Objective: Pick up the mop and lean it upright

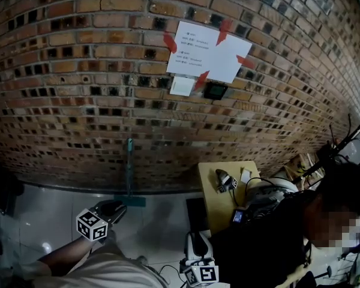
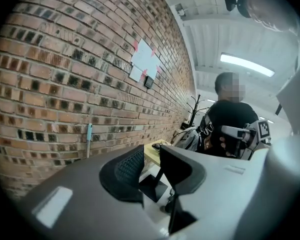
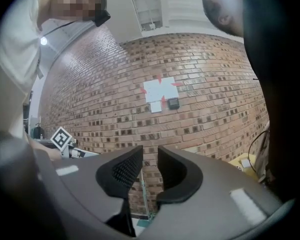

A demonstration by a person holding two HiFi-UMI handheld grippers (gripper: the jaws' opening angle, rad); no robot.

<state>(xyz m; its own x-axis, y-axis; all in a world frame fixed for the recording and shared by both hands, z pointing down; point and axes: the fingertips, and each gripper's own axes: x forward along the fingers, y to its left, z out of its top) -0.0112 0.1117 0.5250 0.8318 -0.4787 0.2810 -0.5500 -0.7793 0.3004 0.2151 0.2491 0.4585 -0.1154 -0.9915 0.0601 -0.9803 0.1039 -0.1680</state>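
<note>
mop (image 1: pixel 129 168) upright against brick wall (image 1: pixel 78 71) — handle up, head on floor (image 1: pixel 54 218)

We see our left gripper (image 2: pixel 151 152), jaws closed together and empty. A teal mop handle (image 2: pixel 89 138) stands upright against the brick wall (image 2: pixel 60 59); white paper (image 2: pixel 144 60) hangs higher on that wall.

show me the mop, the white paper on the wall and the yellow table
mop (image 1: pixel 129 170): head view, midway up its teal handle.
white paper (image 1: pixel 207 53): head view, middle of the sheet.
yellow table (image 1: pixel 206 179): head view, bare left part of its top.
</note>
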